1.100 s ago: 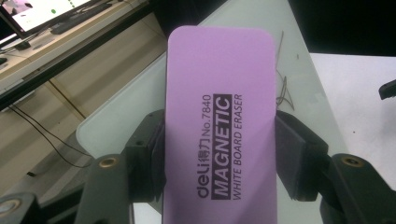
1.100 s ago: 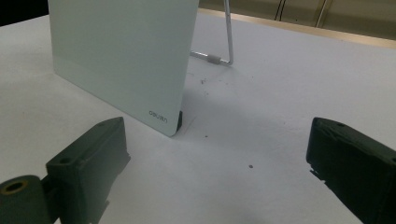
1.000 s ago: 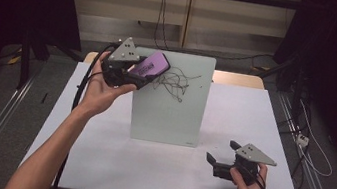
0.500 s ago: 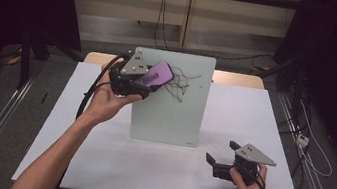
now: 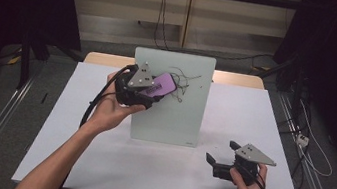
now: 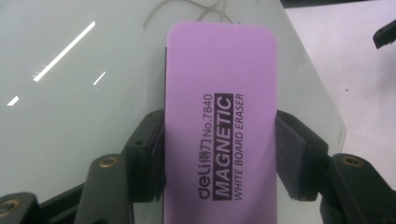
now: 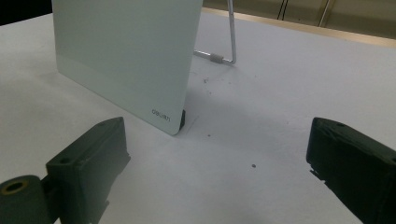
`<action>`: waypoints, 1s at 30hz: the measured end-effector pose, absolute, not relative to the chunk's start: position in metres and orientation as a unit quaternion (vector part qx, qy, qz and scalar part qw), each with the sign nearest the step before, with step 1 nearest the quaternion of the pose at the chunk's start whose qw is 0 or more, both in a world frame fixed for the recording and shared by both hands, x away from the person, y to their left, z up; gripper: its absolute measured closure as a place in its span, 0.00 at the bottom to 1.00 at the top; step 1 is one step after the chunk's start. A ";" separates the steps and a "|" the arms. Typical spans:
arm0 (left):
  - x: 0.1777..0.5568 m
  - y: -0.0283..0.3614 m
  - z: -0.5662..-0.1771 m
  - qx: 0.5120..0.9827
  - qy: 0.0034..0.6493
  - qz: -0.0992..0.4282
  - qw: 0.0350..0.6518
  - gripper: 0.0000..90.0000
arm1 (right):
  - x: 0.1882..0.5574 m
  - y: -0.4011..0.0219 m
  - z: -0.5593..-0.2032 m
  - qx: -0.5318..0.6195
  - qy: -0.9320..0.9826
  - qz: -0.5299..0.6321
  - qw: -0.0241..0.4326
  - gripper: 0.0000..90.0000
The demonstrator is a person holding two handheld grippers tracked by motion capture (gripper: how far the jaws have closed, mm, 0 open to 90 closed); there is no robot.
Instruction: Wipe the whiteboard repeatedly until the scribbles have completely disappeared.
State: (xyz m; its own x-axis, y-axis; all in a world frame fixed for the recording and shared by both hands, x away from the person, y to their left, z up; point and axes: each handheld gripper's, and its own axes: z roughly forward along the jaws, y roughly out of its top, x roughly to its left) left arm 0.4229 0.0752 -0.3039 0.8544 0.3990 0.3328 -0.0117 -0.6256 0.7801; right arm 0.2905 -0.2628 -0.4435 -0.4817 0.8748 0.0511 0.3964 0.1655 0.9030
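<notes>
Now left claw [image 6: 219, 154] grips purple eraser [image 6: 219, 116] against whiteboard [image 5: 177, 121] scribbles.

We see the white tabletop [image 5: 95, 164] evenly lit from overhead, dark room edges around it, streaks of lamp glare on the glass board [image 6: 65, 93], our near fingers [image 7: 88, 154] soft and out of focus, faint shadows beneath the board.

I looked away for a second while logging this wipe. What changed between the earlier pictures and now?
The left hand-held gripper, shut on the purple eraser, moved right and down across the whiteboard toward the scribbles. The right hand-held gripper stayed open, resting on the table; the board stayed upright.
</notes>
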 end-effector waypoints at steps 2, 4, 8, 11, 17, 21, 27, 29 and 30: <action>0.422 0.074 -0.307 0.871 0.109 0.242 0.414 0.46 | 0.291 -0.263 -0.444 0.441 0.720 0.471 0.254 0.06; 0.420 0.072 -0.310 0.872 0.107 0.242 0.411 0.46 | 0.291 -0.263 -0.443 0.441 0.720 0.471 0.254 0.06; 0.418 0.069 -0.317 0.876 0.102 0.240 0.406 0.46 | 0.291 -0.263 -0.444 0.441 0.721 0.471 0.254 0.06; 0.416 0.066 -0.321 0.878 0.100 0.236 0.403 0.46 | 0.291 -0.263 -0.444 0.442 0.720 0.472 0.254 0.06; 0.416 0.065 -0.324 0.881 0.097 0.230 0.402 0.46 | 0.291 -0.263 -0.444 0.441 0.720 0.472 0.254 0.06; 0.417 0.066 -0.323 0.880 0.102 0.222 0.406 0.46 | 0.291 -0.263 -0.444 0.441 0.720 0.472 0.254 0.06; 0.420 0.068 -0.317 0.875 0.108 0.219 0.418 0.46 | 0.291 -0.263 -0.444 0.438 0.722 0.470 0.255 0.06; 0.422 0.069 -0.313 0.872 0.110 0.221 0.422 0.46 | 0.291 -0.263 -0.444 0.440 0.721 0.471 0.255 0.06; 0.423 0.070 -0.311 0.872 0.111 0.224 0.422 0.46 | 0.291 -0.264 -0.444 0.439 0.722 0.471 0.255 0.06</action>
